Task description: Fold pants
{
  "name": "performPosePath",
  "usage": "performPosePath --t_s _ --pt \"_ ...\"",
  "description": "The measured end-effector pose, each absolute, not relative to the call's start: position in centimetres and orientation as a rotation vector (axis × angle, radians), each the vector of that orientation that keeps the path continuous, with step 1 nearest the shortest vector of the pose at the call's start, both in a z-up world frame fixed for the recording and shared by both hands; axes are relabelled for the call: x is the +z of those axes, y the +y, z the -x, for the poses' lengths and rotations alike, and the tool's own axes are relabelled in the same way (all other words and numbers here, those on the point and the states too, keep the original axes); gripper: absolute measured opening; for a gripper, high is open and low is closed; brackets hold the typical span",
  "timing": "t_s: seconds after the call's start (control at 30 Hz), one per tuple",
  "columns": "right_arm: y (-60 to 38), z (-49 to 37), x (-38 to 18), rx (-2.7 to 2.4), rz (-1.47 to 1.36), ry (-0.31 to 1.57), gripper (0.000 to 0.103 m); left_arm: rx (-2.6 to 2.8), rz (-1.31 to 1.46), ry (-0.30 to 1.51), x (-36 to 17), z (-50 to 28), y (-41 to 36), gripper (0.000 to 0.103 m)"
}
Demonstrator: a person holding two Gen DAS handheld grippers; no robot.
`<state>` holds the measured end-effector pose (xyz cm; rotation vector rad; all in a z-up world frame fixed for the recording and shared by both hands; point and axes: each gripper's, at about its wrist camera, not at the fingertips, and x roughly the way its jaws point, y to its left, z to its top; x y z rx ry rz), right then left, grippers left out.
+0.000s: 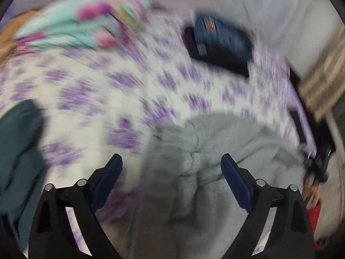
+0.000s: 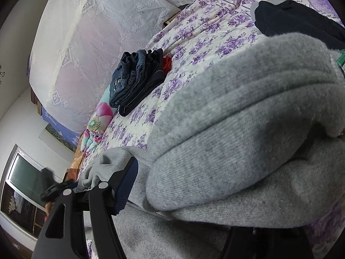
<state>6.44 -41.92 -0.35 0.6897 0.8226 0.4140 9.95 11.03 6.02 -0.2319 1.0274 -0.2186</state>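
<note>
Mid-fold, the left gripper (image 1: 171,161) hung open over the grey pants (image 1: 204,172) at six o'clock, the right gripper's (image 2: 194,185) grip unclear; next probably needed a pinch.

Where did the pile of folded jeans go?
The folded jeans pile sits on the purple-flowered bedspread, left of centre in the right wrist view, between the lace curtain and the grey pants.
</note>
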Motion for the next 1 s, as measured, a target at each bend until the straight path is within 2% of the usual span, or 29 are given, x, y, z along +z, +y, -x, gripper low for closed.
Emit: performPosePath --t_s 0.03,0.07,0.1,0.13,0.27,0.33,0.37,0.4,0.5,0.57,0.63,0.67,0.7,0.8,0.9,0.97,1.0 --pt "-42.0 -6.5 -0.4 0.414 -0.689 0.822 0.068 -0.225 0.22 1.047 5.3 -10.4 10.5 0.074" --pt "-42.0 -6.5 -0.4 0.413 -0.688 0.821 0.068 -0.212 0.206 1.068 4.3 -11.1 10.0 0.073" --pt "-42.0 -6.6 -0.4 0.413 -0.688 0.821 0.068 -0.205 0.207 1.068 3.9 -11.1 9.7 0.06" --pt "-42.0 -6.6 -0.3 0.411 -0.688 0.818 0.068 -0.208 0.233 1.064 3.3 -11.1 9.7 0.052" --pt "-42.1 -7.0 -0.3 0.406 -0.694 0.822 0.068 -0.196 0.318 0.971 4.1 -9.9 10.5 0.038" --pt "-42.1 -7.6 0.1 0.368 -0.699 0.828 0.058 -0.184 0.385 0.92 4.9 -9.6 11.2 0.031" --pt "-41.9 -8.3 0.6 0.367 -0.695 0.821 0.04 -0.176 0.407 0.894 5.5 -9.6 11.3 0.03" --pt "-41.5 -9.3 1.7 0.371 -0.669 0.803 0.027 -0.165 0.43 0.85 6.3 -9.5 11.7 0.028" --pt "-40.1 -11.6 5.8 0.416 -0.627 0.704 0.021 -0.127 0.521 0.726 8.9 -9.4 13.2 0.025" --pt "-39.1 -13.4 9.5 0.486 -0.619 0.603 0.021 -0.089 0.59 0.624 11.1 -9.1 15.0 0.025" --pt "-38.8 -15.0 11.6 0.467 -0.59 0.521 0.046 -0.072 0.619 0.596 12.0 -9.9 16.1 0.027" --pt "-38.4 -16.7 11.8 0.422 -0.56 0.527 0.097 -0.056 0.637 0.617 11.5 -10.8 16.3 0.03" --pt "-38.0 -18.5 11.0 0.379 -0.533 0.597 0.1 -0.018 0.651 0.671 10.1 -12.2 16.7 0.037" --pt "-38.3 -22.7 5.5 0.247 -0.513 0.882 0.099 0.046 0.657 0.771 5.3 -14.8 16.7 0.038" --pt "-41.6 -19.9 0.9 0.298 -0.74 0.859 0.099 0.001 0.789 0.764 1.6 -15.0 18.0 0.041" --pt "-43.2 -19.0 0.0 0.295 -0.808 0.889 0.099 -0.04 0.798 0.744 2.3 -14.8 18.4 0.051" --pt "-44.1 -18.4 0.1 0.309 -0.859 0.856 0.099 -0.029 0.771 0.735 2.5 -14.6 18.4 0.06"
